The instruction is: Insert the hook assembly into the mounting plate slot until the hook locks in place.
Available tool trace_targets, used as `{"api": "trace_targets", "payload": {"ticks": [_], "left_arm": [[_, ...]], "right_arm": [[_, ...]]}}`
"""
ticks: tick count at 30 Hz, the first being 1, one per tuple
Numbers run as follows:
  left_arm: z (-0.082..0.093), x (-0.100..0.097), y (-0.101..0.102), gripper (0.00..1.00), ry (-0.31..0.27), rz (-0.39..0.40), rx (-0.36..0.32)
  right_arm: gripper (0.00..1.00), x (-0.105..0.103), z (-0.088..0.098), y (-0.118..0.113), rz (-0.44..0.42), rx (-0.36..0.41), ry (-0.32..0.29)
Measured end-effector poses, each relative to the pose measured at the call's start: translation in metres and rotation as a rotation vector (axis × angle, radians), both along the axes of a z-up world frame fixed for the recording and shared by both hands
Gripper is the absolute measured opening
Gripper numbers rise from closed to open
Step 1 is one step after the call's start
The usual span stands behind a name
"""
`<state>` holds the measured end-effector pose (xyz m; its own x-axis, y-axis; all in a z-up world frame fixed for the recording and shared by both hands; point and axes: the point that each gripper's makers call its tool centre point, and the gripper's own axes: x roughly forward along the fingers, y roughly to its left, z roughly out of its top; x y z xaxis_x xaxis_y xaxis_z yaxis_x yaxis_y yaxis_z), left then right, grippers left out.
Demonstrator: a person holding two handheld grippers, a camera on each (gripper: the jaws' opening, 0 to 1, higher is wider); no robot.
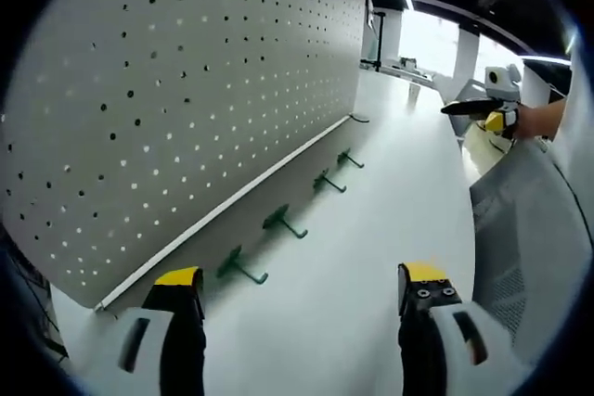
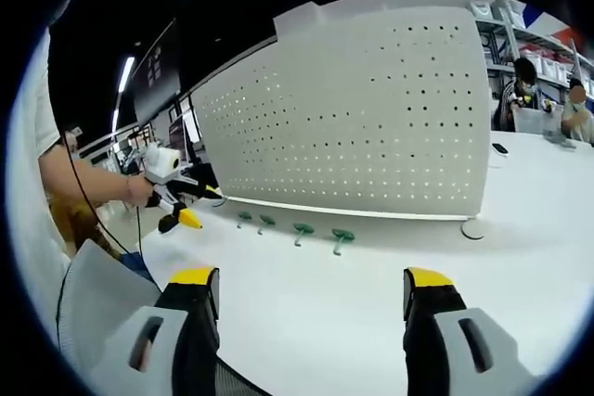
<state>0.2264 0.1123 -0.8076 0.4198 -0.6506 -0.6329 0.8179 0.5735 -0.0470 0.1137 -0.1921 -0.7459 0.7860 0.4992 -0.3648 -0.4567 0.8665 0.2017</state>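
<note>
A tall white perforated mounting plate (image 1: 186, 90) stands upright on the white table (image 1: 390, 210). Several green hooks (image 1: 243, 269) lie in a row on the table along its base. My left gripper (image 1: 302, 280) is open with nothing between its yellow-tipped jaws, a short way in front of the nearest hook. In the right gripper view the same plate (image 2: 371, 118) faces me with the hooks (image 2: 342, 237) below it. My right gripper (image 2: 309, 277) is open and empty, back from the hooks. Each gripper appears in the other's view: right gripper (image 1: 487, 110), left gripper (image 2: 181, 194).
A round foot (image 2: 475, 227) sits at the plate's right end. People sit at the far end of the table (image 2: 524, 90), near a small dark object (image 2: 499, 147). The person's light clothing (image 1: 529, 229) borders the table's near side.
</note>
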Motion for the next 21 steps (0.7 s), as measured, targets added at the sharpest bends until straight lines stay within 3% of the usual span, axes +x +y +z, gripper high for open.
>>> {"api": "trace_targets", "payload": {"ticks": [21], "left_arm": [[-0.014, 0.028, -0.003, 0.87, 0.013, -0.078, 0.089]], "right_arm": [[0.76, 0.004, -0.007, 0.000, 0.009, -0.008, 0.026]]}}
